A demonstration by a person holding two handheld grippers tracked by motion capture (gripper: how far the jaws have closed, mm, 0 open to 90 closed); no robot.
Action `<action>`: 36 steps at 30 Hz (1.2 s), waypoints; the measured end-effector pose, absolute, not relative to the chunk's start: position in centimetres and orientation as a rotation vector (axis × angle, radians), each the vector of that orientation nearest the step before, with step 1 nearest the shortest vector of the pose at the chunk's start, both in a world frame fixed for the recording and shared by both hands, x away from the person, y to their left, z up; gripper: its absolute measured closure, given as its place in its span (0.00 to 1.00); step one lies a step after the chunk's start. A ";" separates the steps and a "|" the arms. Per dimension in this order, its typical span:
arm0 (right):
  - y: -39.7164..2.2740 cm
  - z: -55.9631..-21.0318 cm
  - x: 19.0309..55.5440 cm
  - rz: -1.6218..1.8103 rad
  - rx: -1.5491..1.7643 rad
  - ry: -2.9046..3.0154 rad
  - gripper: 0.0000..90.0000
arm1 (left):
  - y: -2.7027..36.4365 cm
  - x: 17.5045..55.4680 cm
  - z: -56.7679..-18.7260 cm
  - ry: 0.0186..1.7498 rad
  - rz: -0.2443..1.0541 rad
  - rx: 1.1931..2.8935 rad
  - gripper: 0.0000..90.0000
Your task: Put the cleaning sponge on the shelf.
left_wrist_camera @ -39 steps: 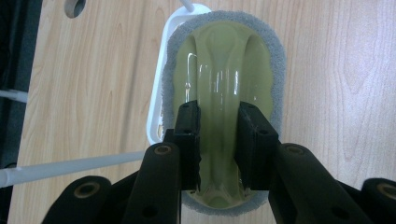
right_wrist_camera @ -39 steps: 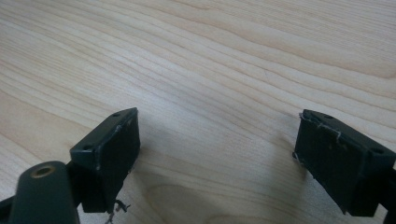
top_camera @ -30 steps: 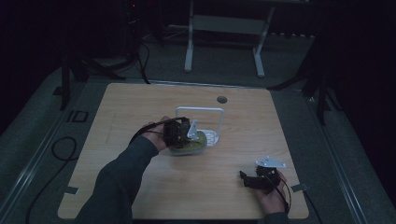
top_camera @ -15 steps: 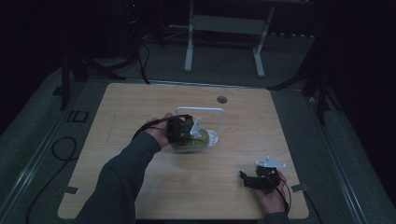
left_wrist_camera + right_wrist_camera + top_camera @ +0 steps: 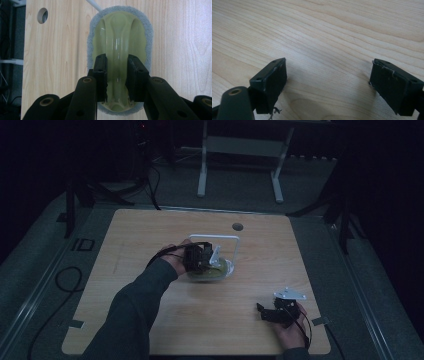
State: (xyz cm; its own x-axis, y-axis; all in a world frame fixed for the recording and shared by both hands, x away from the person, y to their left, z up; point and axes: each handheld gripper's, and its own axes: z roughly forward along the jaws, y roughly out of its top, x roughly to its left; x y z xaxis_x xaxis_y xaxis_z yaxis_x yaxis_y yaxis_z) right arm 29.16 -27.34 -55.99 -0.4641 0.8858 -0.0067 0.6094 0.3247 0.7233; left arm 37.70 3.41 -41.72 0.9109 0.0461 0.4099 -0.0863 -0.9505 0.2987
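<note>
A yellow-green plastic scrubber [image 5: 120, 32] with a grey felt rim lies flat on the wooden table [image 5: 145, 235]. My left gripper [image 5: 117, 60] points down on it, shut on the raised glossy ridge along its middle. In the high view this gripper [image 5: 202, 259] and the scrubber [image 5: 222, 272] sit at the table's centre, in front of a white wire frame [image 5: 220, 238]. My right gripper [image 5: 265, 312] rests near the front right corner. Its jaws stand wide open over bare wood [image 5: 328, 67], with nothing between them.
A round cable hole [image 5: 237, 226] lies behind the white frame, and it also appears at the upper left of the left gripper view [image 5: 42, 15]. A white frame rod [image 5: 93, 5] touches the scrubber's far end. Bare wood stretches left and right of the scrubber.
The left gripper and the scrubber have shifted slightly to the right. The right gripper has stayed still.
</note>
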 end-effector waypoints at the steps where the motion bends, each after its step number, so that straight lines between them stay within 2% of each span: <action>1: -27.3 -56.0 29.2 0.933 1.323 2.193 0.15 | 3.4 37.8 -41.7 -0.028 0.601 2.757 0.80; 36: -27.3 -56.0 29.2 0.933 1.322 2.193 0.15 | 1.9 39.6 -42.9 -0.101 0.660 2.772 0.80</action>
